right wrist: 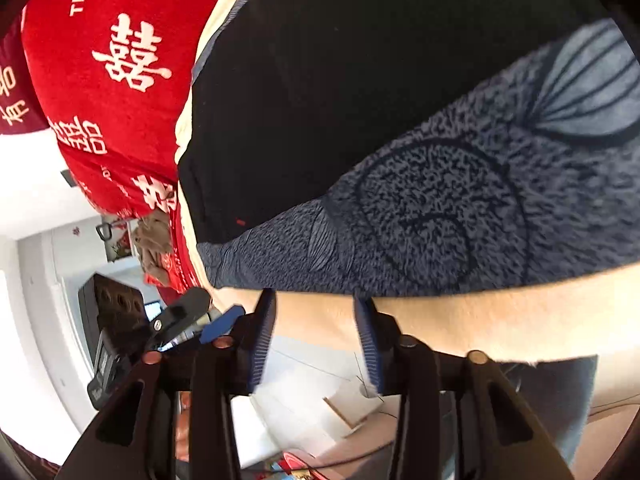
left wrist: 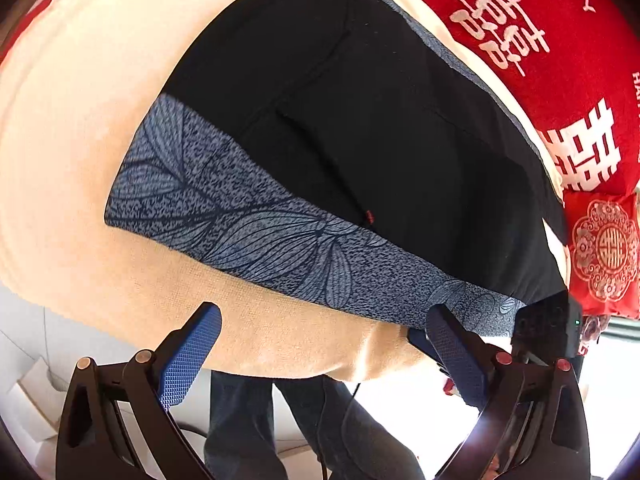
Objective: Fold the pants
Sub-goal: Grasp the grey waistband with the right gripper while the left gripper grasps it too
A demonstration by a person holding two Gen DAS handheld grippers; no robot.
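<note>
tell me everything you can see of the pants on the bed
The pants are black, of a smooth matte fabric, with a wide blue-grey waistband printed with dark speckle and lined leaf shapes. A small red tag sits just above the band. They lie spread flat on a cream cover, the band along the near edge, red printed bedding beyond them. The left gripper stands open just short of the band; one finger's tip overlaps the band's edge. Nothing grips them yet.
</note>
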